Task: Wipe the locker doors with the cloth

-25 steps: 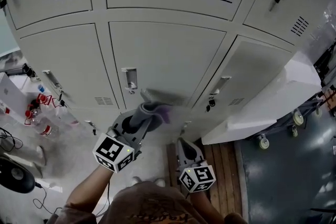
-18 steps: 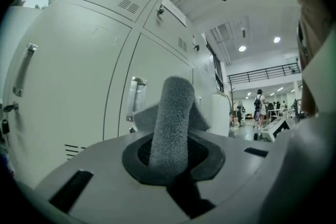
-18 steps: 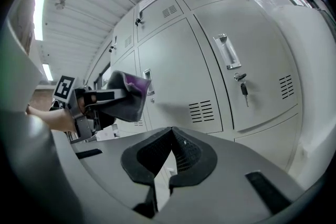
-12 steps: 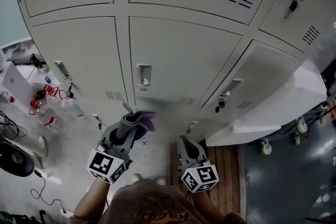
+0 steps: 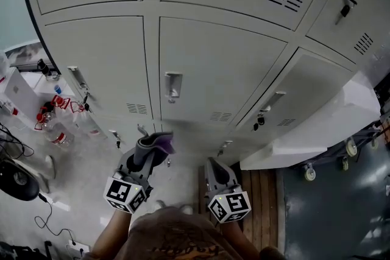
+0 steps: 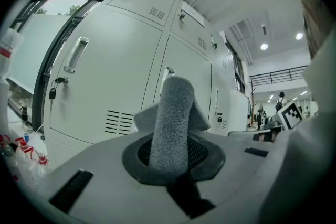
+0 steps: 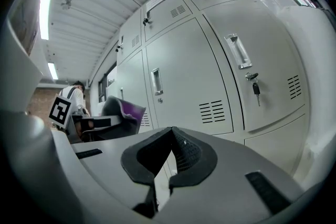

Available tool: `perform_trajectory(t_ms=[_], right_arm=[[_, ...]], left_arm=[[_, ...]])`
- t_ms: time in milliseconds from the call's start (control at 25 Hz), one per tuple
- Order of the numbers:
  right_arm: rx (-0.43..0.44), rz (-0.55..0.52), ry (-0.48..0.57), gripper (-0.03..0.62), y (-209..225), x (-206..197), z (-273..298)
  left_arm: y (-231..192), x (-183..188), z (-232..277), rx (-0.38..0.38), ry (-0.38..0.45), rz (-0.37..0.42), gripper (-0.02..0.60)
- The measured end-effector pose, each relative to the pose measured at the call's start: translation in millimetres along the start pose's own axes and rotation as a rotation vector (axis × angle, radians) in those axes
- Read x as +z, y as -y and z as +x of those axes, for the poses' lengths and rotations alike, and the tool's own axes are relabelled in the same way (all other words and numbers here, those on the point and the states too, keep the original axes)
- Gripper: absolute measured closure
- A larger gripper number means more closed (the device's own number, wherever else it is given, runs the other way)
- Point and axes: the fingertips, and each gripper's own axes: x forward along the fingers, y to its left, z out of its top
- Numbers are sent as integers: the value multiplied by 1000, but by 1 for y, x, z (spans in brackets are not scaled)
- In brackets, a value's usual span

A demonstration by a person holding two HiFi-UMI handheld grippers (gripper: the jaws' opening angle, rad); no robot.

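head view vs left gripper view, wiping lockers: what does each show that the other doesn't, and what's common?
Head view only: the purple side of the cloth, the wooden boards on the floor, and a caster wheel under the white unit at the right.
Left gripper view only: a close look at the left gripper, its jaws closed on the cloth, plus a window beside the lockers and ceiling lights in the hall beyond.
Both: the cloth standing up out of the left gripper, and the locker doors with vents and handles.

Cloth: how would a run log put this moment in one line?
left gripper: shut on cloth | right gripper: shut, empty | cloth: near locker doors, contact unclear
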Motion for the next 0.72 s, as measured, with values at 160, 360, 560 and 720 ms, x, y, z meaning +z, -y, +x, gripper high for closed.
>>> perform_trajectory(t_ms=[160, 360, 560, 720], right_arm=[[-7, 0, -2, 595, 0, -5, 2], [-22, 6, -5, 595, 3, -10, 2], [-28, 2, -11, 595, 5, -12, 4], [-36, -8, -13, 595, 7, -13, 4]], left_arm=[[-5, -17, -4, 13, -16, -17, 540], [-10, -26, -6, 30, -32, -28, 540], [-14, -24, -5, 35, -36, -10, 540], [-19, -21, -6, 49, -26, 2, 540]])
